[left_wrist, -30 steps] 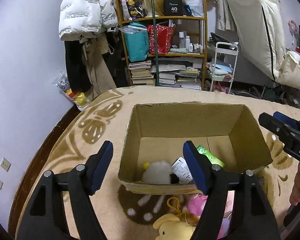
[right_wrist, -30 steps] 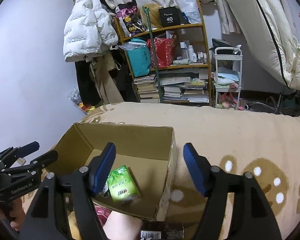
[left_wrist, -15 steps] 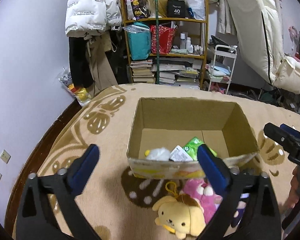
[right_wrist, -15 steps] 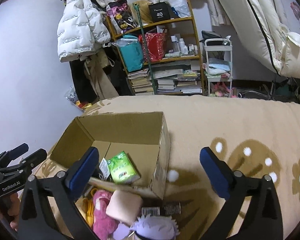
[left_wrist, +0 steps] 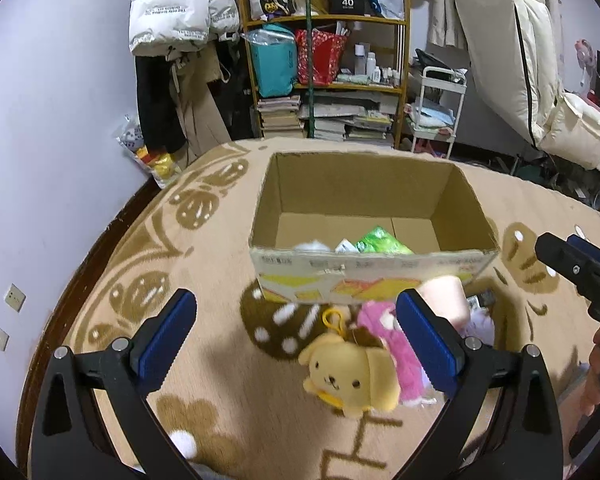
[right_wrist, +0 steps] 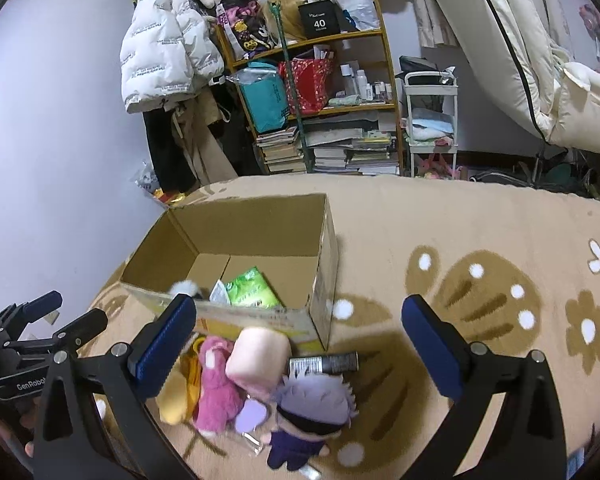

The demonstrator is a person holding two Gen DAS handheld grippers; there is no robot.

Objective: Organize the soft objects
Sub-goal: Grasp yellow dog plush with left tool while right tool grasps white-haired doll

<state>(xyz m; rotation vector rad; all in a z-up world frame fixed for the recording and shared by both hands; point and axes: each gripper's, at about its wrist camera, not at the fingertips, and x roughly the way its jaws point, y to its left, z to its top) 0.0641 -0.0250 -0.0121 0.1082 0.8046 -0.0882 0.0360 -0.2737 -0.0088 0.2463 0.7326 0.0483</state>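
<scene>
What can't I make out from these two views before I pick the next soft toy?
- White fluffy item in the cardboard box: the box's front wall hides most of it in both views.
- Yellow dog plush: right wrist view, behind the right gripper's finger.
- Dark tube: label too small to read.
- Purple-haired doll: left wrist view, blurred and blocked by the left gripper.

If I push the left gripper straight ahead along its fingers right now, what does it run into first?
Most likely the near wall of the open brown cardboard box, which sits centred ahead of the open left gripper. The yellow dog plush toy lies lower on the beige patterned blanket; if the line dips, it comes first. Depth is uncertain.
</scene>
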